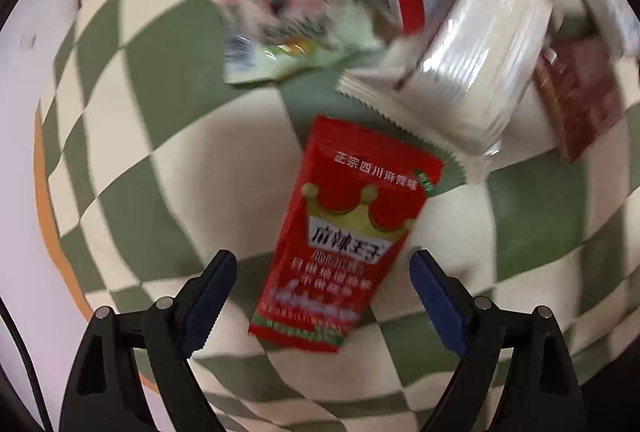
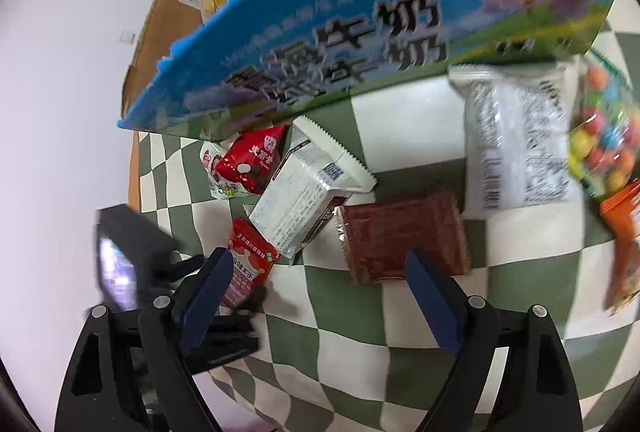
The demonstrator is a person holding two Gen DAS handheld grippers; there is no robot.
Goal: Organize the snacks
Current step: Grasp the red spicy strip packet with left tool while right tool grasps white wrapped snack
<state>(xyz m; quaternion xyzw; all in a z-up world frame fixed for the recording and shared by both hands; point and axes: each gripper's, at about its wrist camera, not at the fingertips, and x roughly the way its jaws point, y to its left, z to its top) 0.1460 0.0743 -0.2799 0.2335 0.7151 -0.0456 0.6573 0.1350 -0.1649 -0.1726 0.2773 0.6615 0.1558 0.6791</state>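
Observation:
A red spicy-snack packet with a gold crown (image 1: 344, 232) lies flat on the green-and-cream checkered cloth. My left gripper (image 1: 323, 292) is open, its blue-padded jaws on either side of the packet's lower half, apart from it. In the right wrist view the same packet (image 2: 248, 264) lies by my left gripper's black body (image 2: 132, 256). My right gripper (image 2: 320, 296) is open and empty above the cloth, just in front of a brown packet (image 2: 404, 236). A white packet (image 2: 308, 192) leans beside it.
A blue milk carton box (image 2: 360, 32) holding several snacks stands at the back. A red packet (image 2: 252, 160), a large white packet (image 2: 516, 140), a bag of coloured candy balls (image 2: 608, 136) and an orange packet (image 2: 624, 236) lie on the cloth (image 2: 400, 344). The table edge is at left.

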